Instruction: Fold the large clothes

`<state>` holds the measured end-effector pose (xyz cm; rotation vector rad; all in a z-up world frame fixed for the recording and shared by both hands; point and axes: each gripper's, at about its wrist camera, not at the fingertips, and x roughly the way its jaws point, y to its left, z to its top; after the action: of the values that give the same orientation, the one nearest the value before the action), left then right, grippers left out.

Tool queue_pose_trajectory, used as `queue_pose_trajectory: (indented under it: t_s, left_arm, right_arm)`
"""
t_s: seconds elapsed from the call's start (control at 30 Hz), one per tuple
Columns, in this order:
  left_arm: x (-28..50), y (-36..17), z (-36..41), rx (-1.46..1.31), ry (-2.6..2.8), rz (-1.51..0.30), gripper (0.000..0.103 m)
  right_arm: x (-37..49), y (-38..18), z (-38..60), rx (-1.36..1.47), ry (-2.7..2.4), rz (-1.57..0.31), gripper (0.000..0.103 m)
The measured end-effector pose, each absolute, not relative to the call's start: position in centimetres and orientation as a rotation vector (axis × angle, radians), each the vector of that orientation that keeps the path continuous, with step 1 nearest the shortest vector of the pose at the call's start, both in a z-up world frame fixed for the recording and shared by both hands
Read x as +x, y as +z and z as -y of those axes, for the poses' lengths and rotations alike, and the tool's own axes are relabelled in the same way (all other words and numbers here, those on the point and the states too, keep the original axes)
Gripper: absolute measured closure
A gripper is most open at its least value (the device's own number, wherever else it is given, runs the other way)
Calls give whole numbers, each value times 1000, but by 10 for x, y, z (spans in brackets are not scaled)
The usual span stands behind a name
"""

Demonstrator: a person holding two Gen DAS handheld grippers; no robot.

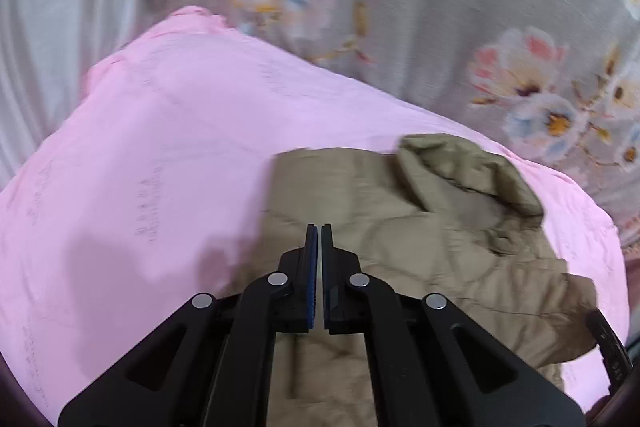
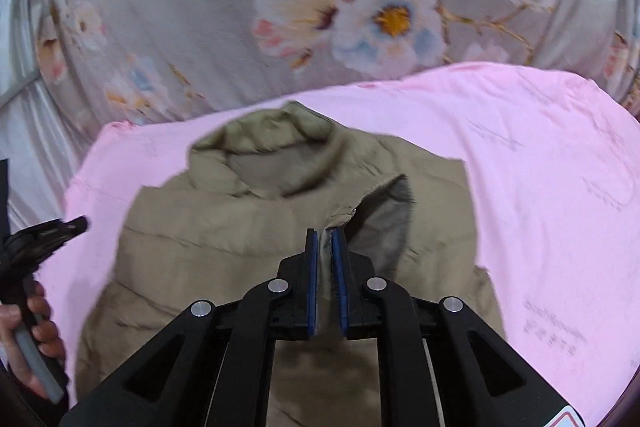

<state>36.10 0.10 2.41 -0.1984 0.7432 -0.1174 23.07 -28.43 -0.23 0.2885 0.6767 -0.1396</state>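
Khaki padded vest (image 2: pixel 248 247) lies on pink sheet (image 2: pixel 540 163) over floral bedspread (image 2: pixel 200 27); right gripper (image 2: pixel 327 239) fingers pinch armhole edge, likely for fold; left gripper (image 1: pixel 319 235) fingers closed, empty.

The khaki quilted vest (image 2: pixel 248 239) is matt padded cloth with stitched channels and a softer, greyer lining at its collar. Under it the pink sheet (image 2: pixel 540 187) is smooth, thin cloth; beyond, at twelve o'clock, lies floral-printed grey fabric (image 2: pixel 200 27). The right gripper (image 2: pixel 327 239) is matt black plastic with blue pads and shiny metal pins.
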Motion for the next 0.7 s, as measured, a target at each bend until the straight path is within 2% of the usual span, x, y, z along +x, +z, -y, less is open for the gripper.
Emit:
queue_pose_trajectory:
  t_s: [0.2,0.37,0.43,0.47,0.5,0.7]
  left_arm:
    - [379,-30,56,-65,-151,-889,99]
    - [369,-63,61,-13,-131,-877,100]
    - [366,-68,62,-4,-124,-861,100]
    - [364,-70,64,2,-118,-855,100]
    - [362,-70,65,7,-113,-850,100]
    - [358,-74,66,28,-111,-828,100]
  right_arm:
    - [255,-11,249,254,-115,-700,92]
    - [206,33,253,233,-206,-508,92]
    - [191,59,260,235,-225,-428,89]
    - [193,64,261,230,-219,-430,84]
    - [198,65,260,221,-199,-452,78]
    - [259,-23,248,229,-100,-746,81]
